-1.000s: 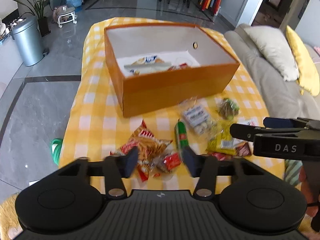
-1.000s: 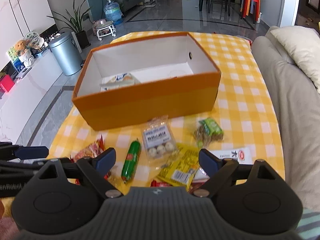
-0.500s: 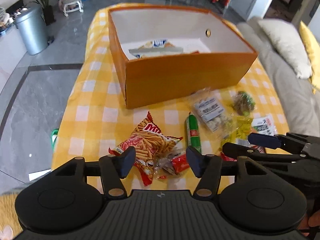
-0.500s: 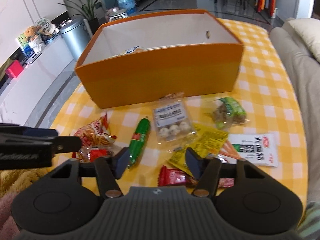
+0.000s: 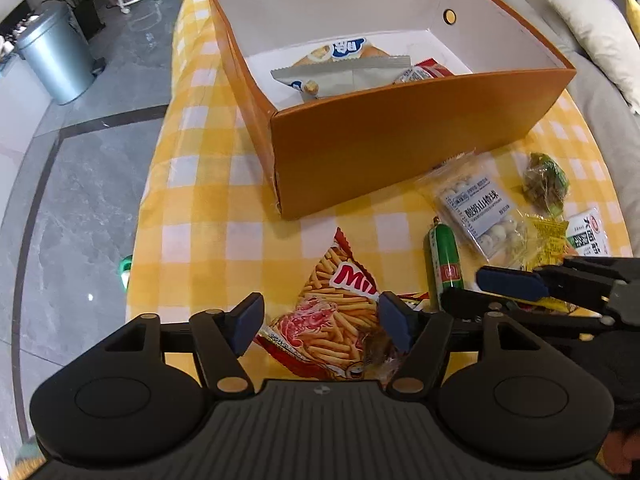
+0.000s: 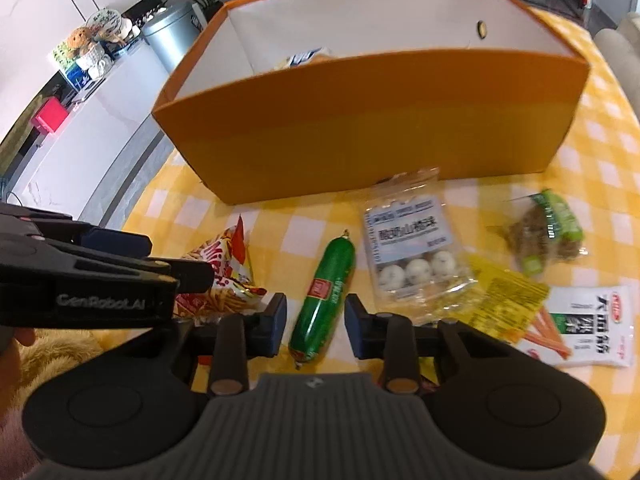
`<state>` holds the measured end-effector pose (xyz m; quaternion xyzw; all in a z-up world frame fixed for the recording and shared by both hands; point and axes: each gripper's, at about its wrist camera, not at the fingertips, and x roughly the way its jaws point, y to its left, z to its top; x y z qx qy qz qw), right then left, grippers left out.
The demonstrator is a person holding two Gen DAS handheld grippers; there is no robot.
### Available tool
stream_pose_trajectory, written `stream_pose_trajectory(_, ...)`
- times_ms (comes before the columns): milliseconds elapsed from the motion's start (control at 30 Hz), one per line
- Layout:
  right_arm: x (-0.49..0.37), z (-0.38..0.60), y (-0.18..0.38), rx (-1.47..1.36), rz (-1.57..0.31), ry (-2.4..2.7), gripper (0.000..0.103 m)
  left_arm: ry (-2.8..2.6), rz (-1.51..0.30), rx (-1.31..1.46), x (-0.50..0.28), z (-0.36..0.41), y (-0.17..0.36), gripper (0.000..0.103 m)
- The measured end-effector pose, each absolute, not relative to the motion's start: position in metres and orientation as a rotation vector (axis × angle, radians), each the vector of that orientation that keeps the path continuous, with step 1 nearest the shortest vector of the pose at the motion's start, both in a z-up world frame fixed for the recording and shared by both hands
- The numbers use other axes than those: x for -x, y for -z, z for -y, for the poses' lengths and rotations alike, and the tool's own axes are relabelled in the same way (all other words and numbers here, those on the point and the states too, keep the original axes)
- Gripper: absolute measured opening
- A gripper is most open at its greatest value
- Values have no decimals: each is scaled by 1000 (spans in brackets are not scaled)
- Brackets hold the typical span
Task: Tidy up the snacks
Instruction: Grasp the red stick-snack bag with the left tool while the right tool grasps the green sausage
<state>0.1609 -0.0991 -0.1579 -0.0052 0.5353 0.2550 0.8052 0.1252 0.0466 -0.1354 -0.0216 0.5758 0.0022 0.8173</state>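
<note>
- L gripper (image 5: 320, 326) jaws apart, have just been opening; fries bag (image 5: 332, 320) lies between the pads, not pinched; bag sits near the table's front edge, in front of the box's near-left corner
- R gripper (image 6: 314, 324) jaws have just been closing, now narrow; green sausage (image 6: 324, 300) between them, pads close beside it but a sliver of gap shows each side, so not clamped yet
- orange box (image 5: 400, 136) at the table's middle, two or three packets already inside; rest of snacks (clear yoghurt-ball pack (image 6: 412, 248), yellow sachet (image 6: 504, 300), green-brown sweet (image 6: 548, 232), white carrot-print pack (image 6: 592, 320)) strewn along the front-right of the table
- risks: sausage is a smooth, round, glossy tube; pinched near its end it could squirt out or swing; fries bag is crinkly, puffy foil w/ air inside; pads may slide off or grab only a fold; the 2 grippers work close together, could knock each other; checked cloth (image 5: 208, 240) is soft, may ruck up & drag neighbours
</note>
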Motion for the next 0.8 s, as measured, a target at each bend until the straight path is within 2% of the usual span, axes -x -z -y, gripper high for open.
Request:
stream_pose_trajectory(167, -168, 90, 169, 18, -1175, -551, 30, 78, -1266, 25, -129, -54, 138, 84)
stream_pose_trajectory(333, -170, 80, 174, 79, -1171, -544, 29, 120, -1312, 6, -135, -54, 148, 91)
stream_pose_trajectory(433, -171, 79, 179, 97, -1179, -528, 23, 137, -1327, 22, -139, -53, 156, 92)
stream_pose_trajectory(567, -174, 89, 183, 43, -1203, -527, 20, 138, -1340, 30, -143, -51, 164, 92)
stream_pose_trajectory(667, -173, 92, 184, 32, -1200, -533, 20, 126, -1343, 46, -145, -49, 168, 86)
stream_pose_trajectory(700, -173, 92, 184, 33, -1198, -534, 20, 122, -1344, 48, -145, -49, 169, 80)
stream_pose_trajectory(800, -172, 94, 183, 31, -1193, -540, 20, 105, -1343, 50, -144, -45, 173, 73)
